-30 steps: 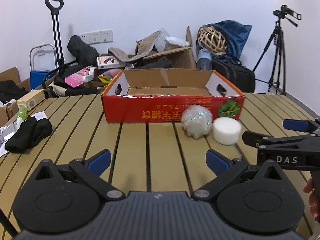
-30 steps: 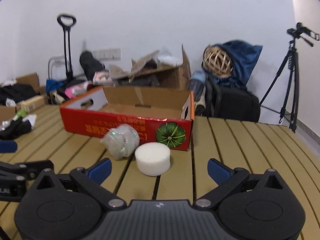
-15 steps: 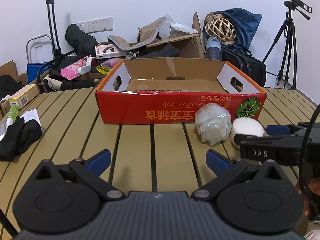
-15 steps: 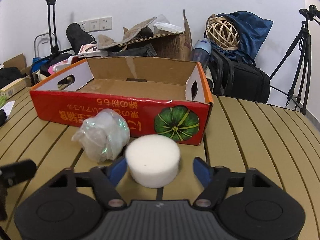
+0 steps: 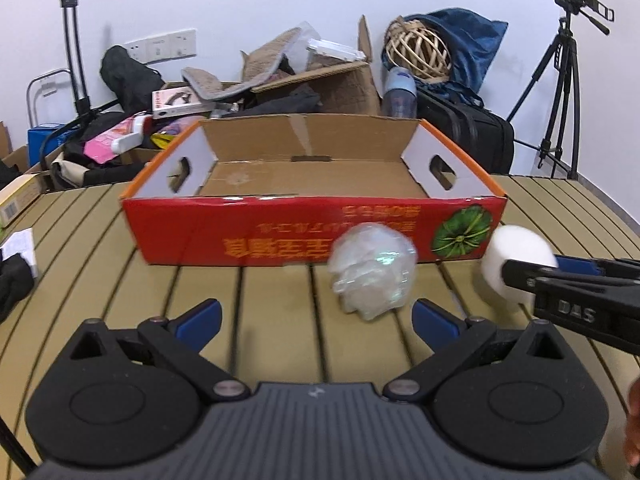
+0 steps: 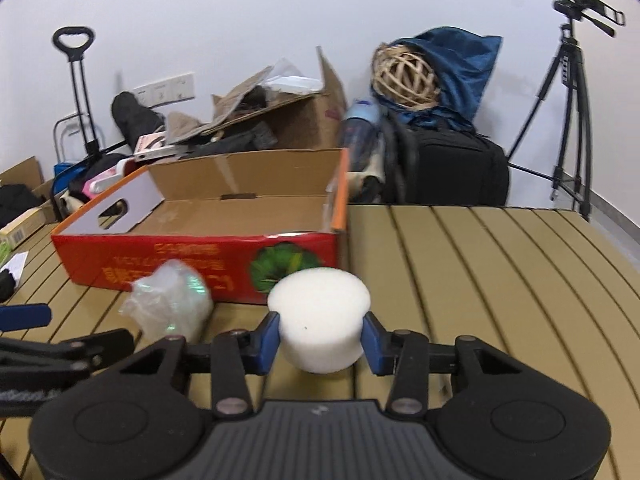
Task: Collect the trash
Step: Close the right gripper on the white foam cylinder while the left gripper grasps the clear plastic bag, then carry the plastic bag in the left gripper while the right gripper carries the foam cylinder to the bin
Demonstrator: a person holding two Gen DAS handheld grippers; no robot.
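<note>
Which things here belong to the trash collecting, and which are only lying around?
Job: foam puck, plastic wad, red box, right gripper closing on the puck, left gripper.
Lying about: tripod, wicker ball, black cloth.

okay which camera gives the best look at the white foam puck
The right wrist view: the foam puck sits centred and whole between the right gripper's closing blue pads. The left wrist view shows it only at the right edge, partly hidden behind that gripper.
</note>
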